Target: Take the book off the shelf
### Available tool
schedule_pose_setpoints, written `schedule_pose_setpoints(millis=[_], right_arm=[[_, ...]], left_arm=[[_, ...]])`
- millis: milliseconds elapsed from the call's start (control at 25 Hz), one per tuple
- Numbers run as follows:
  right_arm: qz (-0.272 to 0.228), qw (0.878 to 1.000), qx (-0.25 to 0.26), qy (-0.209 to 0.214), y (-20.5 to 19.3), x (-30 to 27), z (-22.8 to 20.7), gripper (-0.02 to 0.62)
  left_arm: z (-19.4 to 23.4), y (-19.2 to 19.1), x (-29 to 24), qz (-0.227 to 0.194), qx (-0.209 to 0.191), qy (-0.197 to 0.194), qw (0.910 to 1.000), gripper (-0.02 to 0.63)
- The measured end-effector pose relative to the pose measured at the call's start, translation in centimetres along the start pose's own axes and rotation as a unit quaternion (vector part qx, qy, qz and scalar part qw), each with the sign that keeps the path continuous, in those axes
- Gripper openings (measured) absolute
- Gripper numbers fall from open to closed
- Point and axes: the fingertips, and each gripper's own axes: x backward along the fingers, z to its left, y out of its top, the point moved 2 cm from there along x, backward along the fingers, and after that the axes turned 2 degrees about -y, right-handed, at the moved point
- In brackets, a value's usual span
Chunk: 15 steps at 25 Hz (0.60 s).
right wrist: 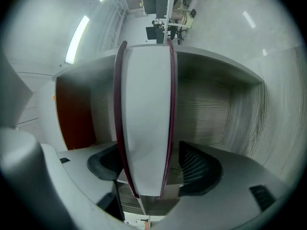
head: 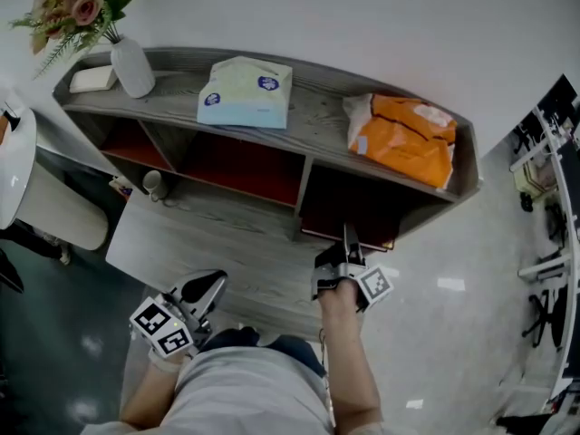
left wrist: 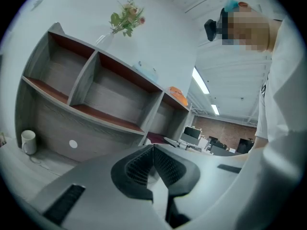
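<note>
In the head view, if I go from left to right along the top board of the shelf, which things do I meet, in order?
small pale box → white vase with flowers → tissue pack → orange bag

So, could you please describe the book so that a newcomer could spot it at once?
Find the grey wooden shelf against the white wall, then its right-hand compartment below the orange bag. The book sits at that compartment's front, between the open jaws of the right gripper. Unlike the pale pack and orange bag on top, it has dark red covers around white pages.
</note>
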Motion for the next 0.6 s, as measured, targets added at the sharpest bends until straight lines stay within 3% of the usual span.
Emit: schedule_pose_setpoints(millis=[80, 320, 600], right_arm=[[0.005, 1.000, -0.006, -0.005, -0.1, 0.1, -0.1, 0.331], [0.011, 1.000, -0.006, 0.005, -0.5, 1.0, 0.4, 0.229], [0.028, 1.000, -0.004, 0.005, -1.4, 2.9, 0.2, 0.229]], left_arm=[[-0.3, -0.2, 0.1, 0.002, -0.001, 0.003, 1.0000, 0.016], [-1.0, -0.7, -0.1, 0.001, 0.002, 0.000, 1.0000, 0.015], [-2.1, -0.9, -0.6, 0.004, 0.000, -0.022, 0.9998, 0.015]])
